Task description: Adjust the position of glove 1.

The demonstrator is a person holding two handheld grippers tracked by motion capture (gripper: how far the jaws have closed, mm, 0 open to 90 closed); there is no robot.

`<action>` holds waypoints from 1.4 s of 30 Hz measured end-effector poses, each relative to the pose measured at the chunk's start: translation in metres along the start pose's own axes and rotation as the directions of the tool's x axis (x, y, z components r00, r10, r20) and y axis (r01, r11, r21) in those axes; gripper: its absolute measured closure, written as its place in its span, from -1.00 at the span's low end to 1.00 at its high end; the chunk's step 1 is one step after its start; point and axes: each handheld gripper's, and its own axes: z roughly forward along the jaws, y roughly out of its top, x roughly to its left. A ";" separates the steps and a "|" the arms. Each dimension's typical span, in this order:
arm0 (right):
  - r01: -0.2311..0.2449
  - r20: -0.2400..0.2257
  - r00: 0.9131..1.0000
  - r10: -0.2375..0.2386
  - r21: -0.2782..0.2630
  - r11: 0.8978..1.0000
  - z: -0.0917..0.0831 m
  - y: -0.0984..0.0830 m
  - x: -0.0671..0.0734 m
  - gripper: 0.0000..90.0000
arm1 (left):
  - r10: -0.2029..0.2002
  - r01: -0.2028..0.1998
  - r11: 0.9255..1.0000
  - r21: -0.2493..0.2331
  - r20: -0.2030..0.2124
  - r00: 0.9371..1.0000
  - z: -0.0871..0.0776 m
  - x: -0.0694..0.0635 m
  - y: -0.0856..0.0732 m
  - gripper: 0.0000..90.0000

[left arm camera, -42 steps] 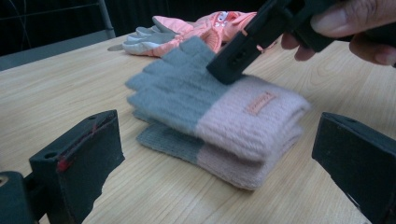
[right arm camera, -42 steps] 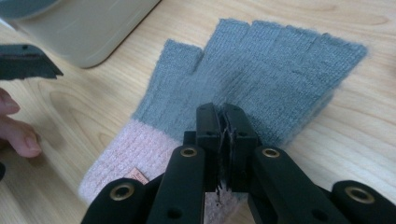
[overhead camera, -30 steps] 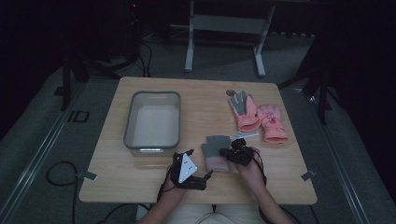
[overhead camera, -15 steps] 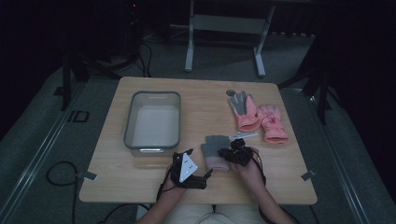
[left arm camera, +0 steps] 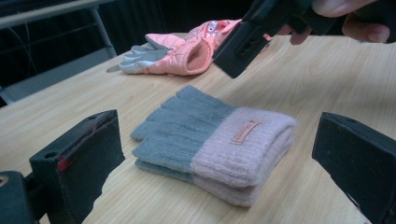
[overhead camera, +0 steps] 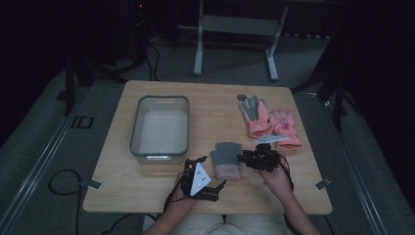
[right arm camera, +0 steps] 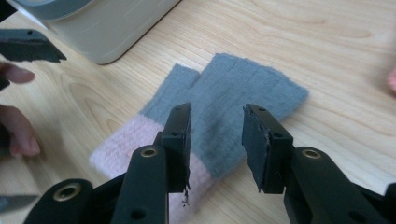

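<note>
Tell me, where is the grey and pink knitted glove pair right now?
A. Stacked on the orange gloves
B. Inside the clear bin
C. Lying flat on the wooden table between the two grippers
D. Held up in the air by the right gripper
C: the knitted gloves lie flat on the table, between the left gripper and the right gripper, with neither one's jaws gripping them.

knit glove (left arm camera: 212, 142): grey, pink cuff
far gloves (overhead camera: 271, 122): salmon pink, grey palm
bin (overhead camera: 159, 129): grey
table (overhead camera: 215, 105): light wood grain

The folded grey-and-pink knitted wool gloves (left arm camera: 215, 140) look soft, ribbed and matt. The pale wooden table (left arm camera: 299, 79) is smooth with visible grain. The grey plastic tub (overhead camera: 160, 128) has a slight sheen. The padded pink-and-grey fabric gloves (overhead camera: 270, 122) look smooth.
</note>
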 end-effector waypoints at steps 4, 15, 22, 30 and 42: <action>0.024 0.017 1.000 -0.024 -0.002 1.000 -0.008 -0.001 -0.007 0.34 | -0.092 0.088 0.995 0.052 0.068 0.993 -0.003 0.007 0.008 -0.77; 0.046 0.044 0.998 -0.045 -0.016 0.999 -0.018 0.015 -0.022 0.51 | 0.034 -0.065 0.990 0.128 0.232 0.972 0.011 0.012 0.021 -0.72; 0.018 0.034 0.999 -0.018 -0.021 1.000 -0.002 0.027 -0.023 0.52 | 0.099 -0.166 0.964 0.208 0.300 0.949 0.032 0.012 0.022 -0.62; -0.027 0.045 0.999 0.026 0.037 0.999 0.029 0.029 -0.032 0.42 | 0.196 -0.308 0.909 0.282 0.364 0.911 0.049 0.003 0.017 -0.49; -0.142 0.094 0.986 0.135 0.072 0.987 0.050 0.025 -0.043 0.18 | 0.319 -0.419 0.854 0.308 0.327 0.890 0.057 -0.003 0.014 -0.06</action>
